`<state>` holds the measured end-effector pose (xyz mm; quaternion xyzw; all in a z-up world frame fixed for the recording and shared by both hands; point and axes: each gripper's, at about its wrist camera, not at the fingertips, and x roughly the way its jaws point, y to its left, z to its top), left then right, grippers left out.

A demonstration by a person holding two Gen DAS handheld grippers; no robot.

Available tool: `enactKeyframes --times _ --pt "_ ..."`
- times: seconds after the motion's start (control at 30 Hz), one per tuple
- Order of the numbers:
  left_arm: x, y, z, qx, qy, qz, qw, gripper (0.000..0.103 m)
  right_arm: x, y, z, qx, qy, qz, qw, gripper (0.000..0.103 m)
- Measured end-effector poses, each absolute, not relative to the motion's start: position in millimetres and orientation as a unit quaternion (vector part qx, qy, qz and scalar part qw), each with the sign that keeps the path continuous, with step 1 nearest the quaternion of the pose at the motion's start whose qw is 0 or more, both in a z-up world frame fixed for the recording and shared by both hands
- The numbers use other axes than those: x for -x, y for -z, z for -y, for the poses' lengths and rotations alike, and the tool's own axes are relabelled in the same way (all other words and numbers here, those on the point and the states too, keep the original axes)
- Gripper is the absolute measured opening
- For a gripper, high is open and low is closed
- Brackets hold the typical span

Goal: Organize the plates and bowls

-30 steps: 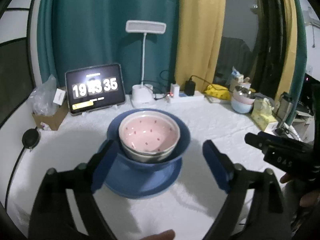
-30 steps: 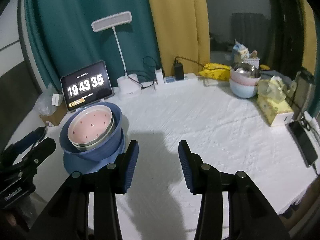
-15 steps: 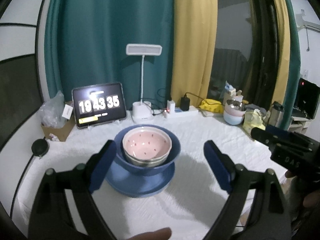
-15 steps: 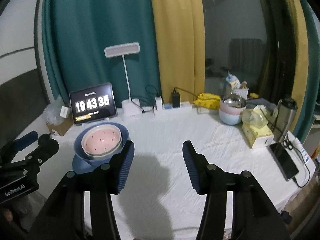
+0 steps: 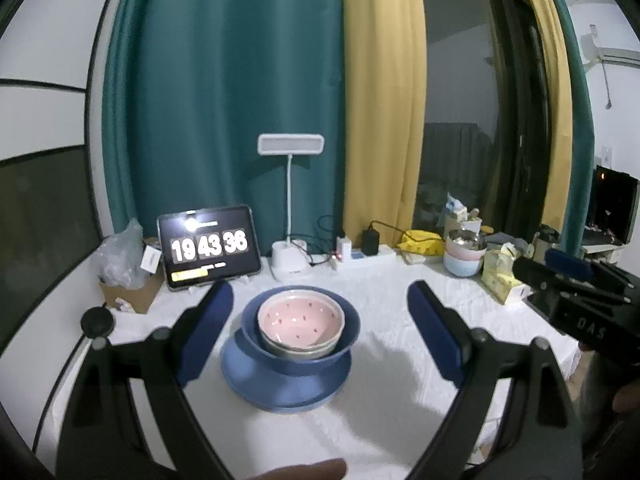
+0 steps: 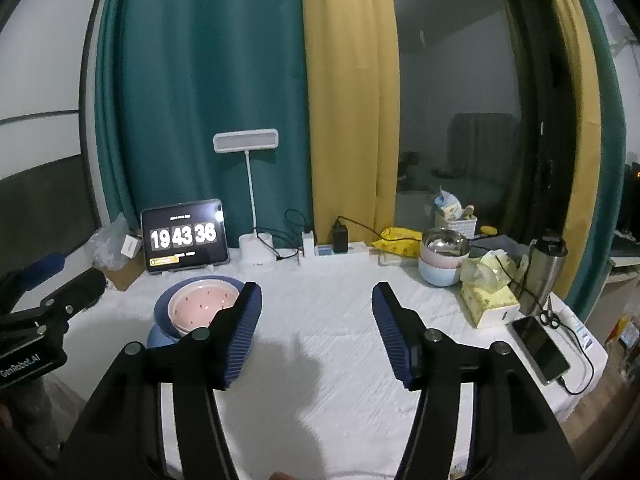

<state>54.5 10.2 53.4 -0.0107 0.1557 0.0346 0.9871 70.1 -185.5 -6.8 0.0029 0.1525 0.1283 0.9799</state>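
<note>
On the white-clothed table [image 5: 400, 312], in front of the black tablet showing a clock [image 5: 209, 246], the crockery already stands as one nest: a pale pink ceramic bowl with small red specks [image 5: 301, 317] sits inside what looks like a grey metal bowl, that pair sits inside a deep blue bowl [image 5: 348, 330], and the whole lot rests on a flat blue round plate [image 5: 280, 390]. Judged from that, the stacking near the tablet looks finished — nothing loose lies around it.

The left gripper [image 5: 320, 334] hangs short of the stack with its blue-padded jaws spread wide; the stack shows between them in the view, but the pads are clear of it and hold nothing. The right gripper [image 6: 317, 330], off to the right of the tablet over bare cloth, has its jaws opening, with nothing between them.

What may be left: far to the right of the tablet, near the table's back edge, a second small pile [image 6: 443, 258] stands — a shiny metal bowl on a pinkish bowl on a pale blue one — beside a yellow tissue box [image 6: 490, 300]. Whether that pile belongs to the task I cannot tell; it is already nested. If it does not count, the job reads as essentially complete.
</note>
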Motion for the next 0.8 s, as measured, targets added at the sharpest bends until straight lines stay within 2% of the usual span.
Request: enactKeyframes --times 0.17,0.8 --pt "-53.1 -54.7 -11.8 0.012 -0.038 -0.152 0.988 0.09 -70.8 6.5 184.4 -0.003 -0.13 -0.156 0.979 0.067" --pt "-56.1 -49.6 -14.6 0.02 -0.043 -0.159 0.986 0.09 -73.1 8.1 177.9 0.004 -0.138 -0.163 0.977 0.068"
